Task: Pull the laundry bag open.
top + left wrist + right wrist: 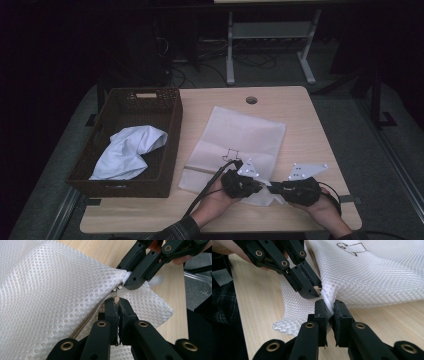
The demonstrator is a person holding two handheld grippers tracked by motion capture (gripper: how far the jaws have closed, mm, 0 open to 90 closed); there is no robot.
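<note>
At the bottom centre of the high view, two hands hold two black two-jaw grippers, tips meeting over the near edge of one white mesh zip bag (235, 142). Left gripper (260, 186) sits just left of the meeting point, right gripper (272, 187) just right of it; each carries one grey three-cornered plate. One plaid sleeve shows at the bottom edge under the left hand (215, 202); right hand (325, 207) is lower right.

Left gripper view: own jaws at bottom centre, clenched on the small brass zipper pull (116, 299), left gripper (117, 305). One brass zipper line (86, 321) runs down-left from the pull. Right gripper (128, 275) comes in from the upper right, pinching the bag's corner fabric right beside the slider.

Right gripper view: own jaws at bottom centre, right gripper (330, 307) clamped on a fold of mesh. Left gripper (318, 290) enters from the upper left, closed on the tan pull tab. One small dark outline drawing (350, 248) on the bag, top centre.

Bag lies flat mid-table on one light wooden table (320, 140), near corner lifted between the grippers. Left of it, one dark brown woven basket (172, 145) holds one crumpled pale blue cloth (127, 152). Farther up, one round cable hole (251, 100) in the tabletop. Beyond the table, one grey desk frame (270, 45), top centre.
</note>
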